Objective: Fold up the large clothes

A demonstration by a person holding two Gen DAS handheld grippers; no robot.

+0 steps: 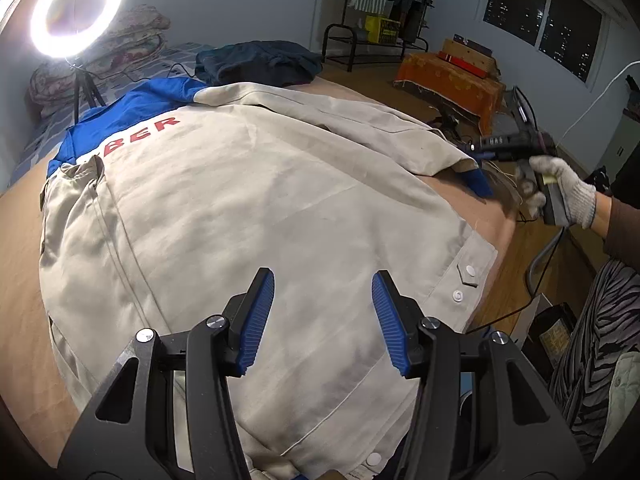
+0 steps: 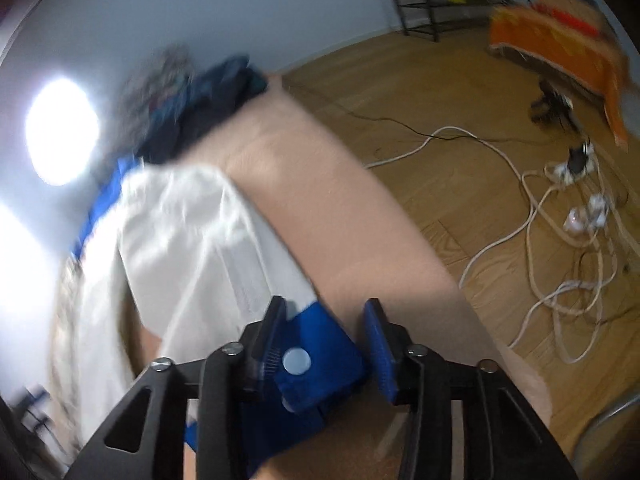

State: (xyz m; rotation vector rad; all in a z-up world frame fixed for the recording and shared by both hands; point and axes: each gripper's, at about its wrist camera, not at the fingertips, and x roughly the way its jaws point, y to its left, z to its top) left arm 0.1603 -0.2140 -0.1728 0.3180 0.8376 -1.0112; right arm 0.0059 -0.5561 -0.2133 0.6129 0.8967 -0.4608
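A large beige work jacket (image 1: 248, 208) with blue shoulders and red lettering lies back-up on the tan bed (image 1: 20, 240). My left gripper (image 1: 323, 288) hovers open and empty above its lower back. In the left wrist view my right gripper (image 1: 486, 152), in a gloved hand, is at the jacket's right sleeve end, by the blue cuff (image 1: 478, 182). In the blurred right wrist view the right gripper (image 2: 326, 316) stands open with the blue cuff (image 2: 316, 364) and its snap button lying between the fingers. The beige sleeve (image 2: 192, 240) runs away from it.
A lit ring light (image 1: 76, 8) on a tripod stands at the bed's far left. A dark garment pile (image 1: 256, 62) lies at the far end. White cables and power strips (image 2: 560, 216) cross the wood floor right of the bed. An orange-covered bench (image 1: 448, 76) stands beyond.
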